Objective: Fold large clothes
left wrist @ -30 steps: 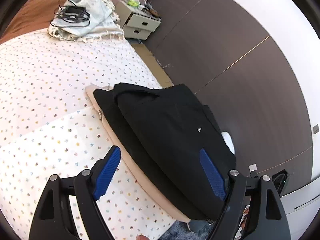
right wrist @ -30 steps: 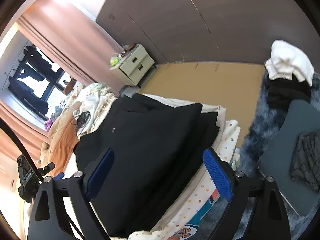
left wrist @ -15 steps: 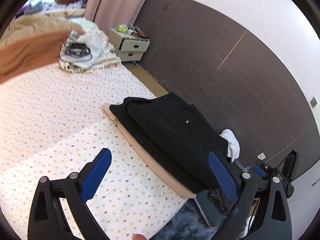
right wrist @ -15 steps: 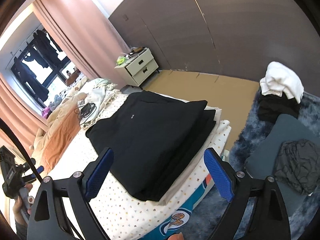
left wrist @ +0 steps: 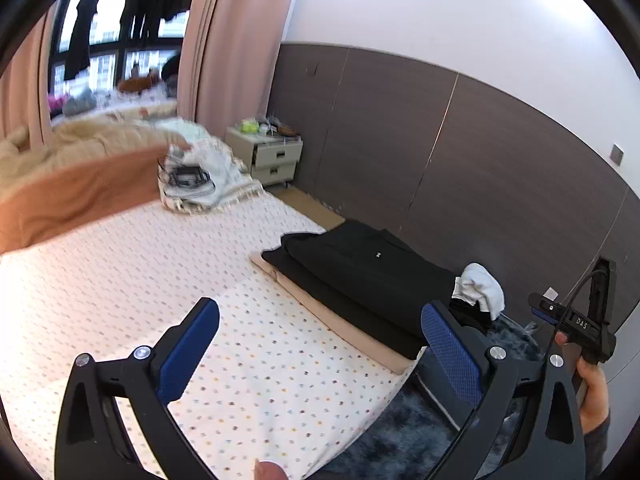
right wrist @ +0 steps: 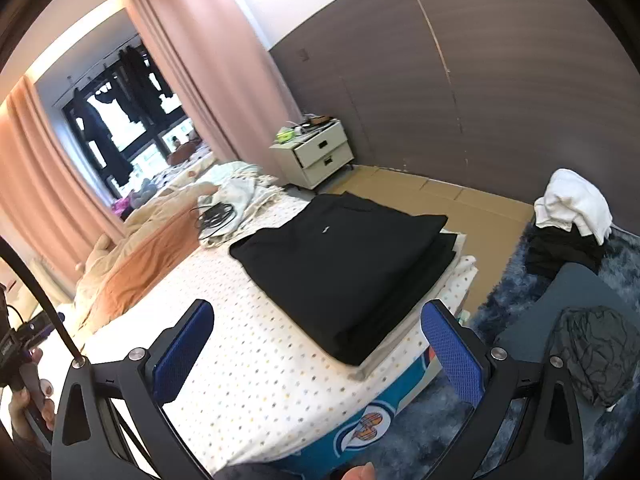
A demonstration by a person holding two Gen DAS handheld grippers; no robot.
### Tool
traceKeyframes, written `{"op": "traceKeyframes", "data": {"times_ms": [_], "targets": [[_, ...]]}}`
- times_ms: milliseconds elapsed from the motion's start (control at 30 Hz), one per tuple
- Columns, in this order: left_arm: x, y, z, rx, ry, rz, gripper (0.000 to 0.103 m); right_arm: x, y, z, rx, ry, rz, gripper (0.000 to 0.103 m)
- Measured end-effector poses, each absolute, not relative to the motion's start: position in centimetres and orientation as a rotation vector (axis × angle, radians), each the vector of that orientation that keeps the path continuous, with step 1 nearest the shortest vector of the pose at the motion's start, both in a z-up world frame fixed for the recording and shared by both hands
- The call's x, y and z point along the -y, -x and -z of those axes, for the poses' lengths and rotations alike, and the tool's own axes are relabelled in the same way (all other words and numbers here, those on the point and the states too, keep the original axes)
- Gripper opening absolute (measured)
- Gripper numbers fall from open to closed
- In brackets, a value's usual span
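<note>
On the left, a dotted bed sheet (left wrist: 120, 280) lies bare beneath the left gripper (left wrist: 320, 332), released and empty. Toward the right bed edge, the folded black garment (right wrist: 340, 256) tops a neat stack, likely finished. The right gripper (right wrist: 318, 334) hangs released too. Compared with a second ago, both grippers have drawn back and the stack looks farther off.

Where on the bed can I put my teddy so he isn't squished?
The dotted sheet is bare between the folded black clothes and the orange blanket. It gets crowded near the cables on the rumpled bedding; the stack fills the corner by the floor.
</note>
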State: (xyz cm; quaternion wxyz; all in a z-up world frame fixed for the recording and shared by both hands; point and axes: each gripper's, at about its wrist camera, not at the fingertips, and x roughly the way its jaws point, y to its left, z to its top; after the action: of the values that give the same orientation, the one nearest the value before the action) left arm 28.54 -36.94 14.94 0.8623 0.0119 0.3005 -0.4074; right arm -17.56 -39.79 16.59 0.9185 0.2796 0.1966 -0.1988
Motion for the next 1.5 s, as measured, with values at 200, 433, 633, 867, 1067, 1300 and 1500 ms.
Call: {"op": "traceKeyframes", "data": {"times_ms": [200,433,633,867,1067,1300,1500], "targets": [[33.2,-23.9,-16.8,-0.558,-0.036,0.82,0.103,37.8,20.0,-16.2,-0.397,-0.556,0.399,0.103],[28.5,-18.5,-16.5,-0.528,-0.006,0.748,0.103,34.5,22.4,-15.8,-0.398,-0.532,0.37,0.103],[24.1,-13.7,-14.3,-0.529,0.033,0.706,0.103,31.4,24.6,-16.0,-0.407,-0.474,0.361,0.103],[19.2,-10.0,-12.7,-0.517,0.061,0.65,0.103,26.9,25.5,-16.0,-0.418,-0.38,0.314,0.103],[15.6,-6.8,-11.9,-0.453,0.044,0.573,0.103,24.2,26.4,-15.2,-0.397,-0.332,0.276,0.103],[12.8,-3.3,-10.7,-0.404,0.018,0.51,0.103,22.0,27.3,-12.7,-0.404,-0.304,0.257,0.103],[11.7,-0.7,-9.5,-0.376,-0.008,0.476,0.103,20.3,27.8,-11.2,-0.395,-0.291,0.246,0.103]]}}
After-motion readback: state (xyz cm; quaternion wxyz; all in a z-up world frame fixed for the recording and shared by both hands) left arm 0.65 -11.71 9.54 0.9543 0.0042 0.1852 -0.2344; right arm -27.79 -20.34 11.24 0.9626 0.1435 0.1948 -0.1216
